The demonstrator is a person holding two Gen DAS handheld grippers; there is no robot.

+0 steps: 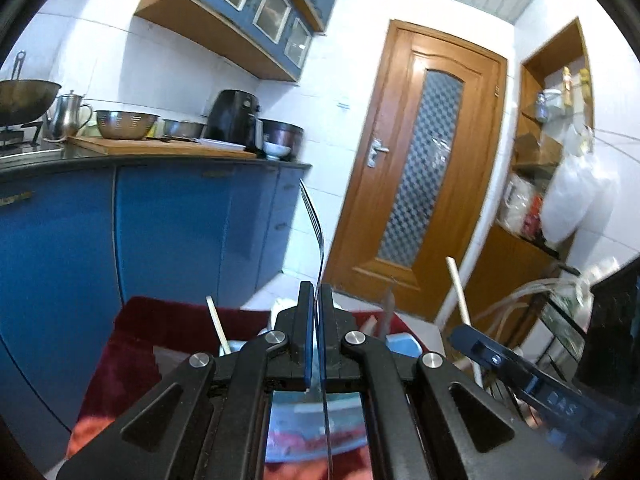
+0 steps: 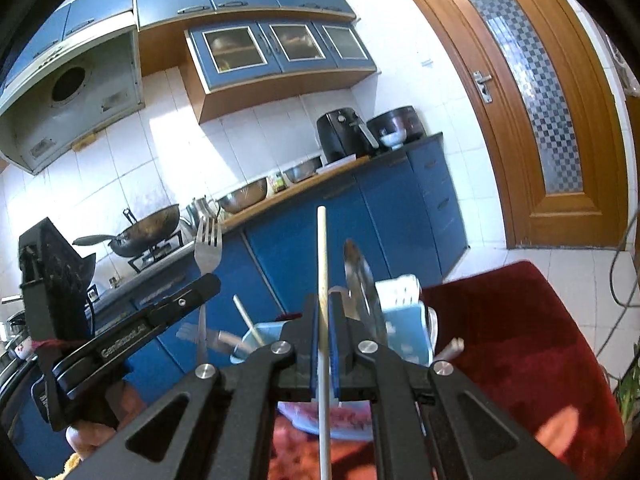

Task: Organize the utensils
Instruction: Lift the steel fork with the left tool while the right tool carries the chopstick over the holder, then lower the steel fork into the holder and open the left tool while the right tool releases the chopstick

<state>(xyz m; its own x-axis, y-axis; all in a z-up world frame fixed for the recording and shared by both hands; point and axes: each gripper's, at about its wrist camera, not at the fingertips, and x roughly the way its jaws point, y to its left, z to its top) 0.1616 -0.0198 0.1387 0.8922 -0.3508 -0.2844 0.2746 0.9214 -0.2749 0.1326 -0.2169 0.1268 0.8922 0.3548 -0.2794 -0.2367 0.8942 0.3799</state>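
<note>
In the left wrist view my left gripper (image 1: 316,294) is shut on a steel fork (image 1: 310,216), seen edge-on with its tines up. My right gripper (image 1: 466,336) shows at the right, clamping a pale chopstick (image 1: 458,288). In the right wrist view my right gripper (image 2: 323,306) is shut on that chopstick (image 2: 322,256), which stands upright. My left gripper (image 2: 208,284) is at the left and holds the fork (image 2: 208,246) tines up. Below both stand a blue cup (image 2: 262,334) with another chopstick (image 2: 245,318) and a light blue holder (image 2: 410,320) with a shiny metal blade (image 2: 360,280).
A dark red cloth (image 2: 520,340) covers the surface under the holders, and a patterned plate (image 2: 336,424) lies below my right gripper. Blue kitchen cabinets (image 1: 160,224), a counter with bowls (image 1: 126,124) and an air fryer (image 1: 234,120) are beyond. A wooden door (image 1: 424,168) is to the right.
</note>
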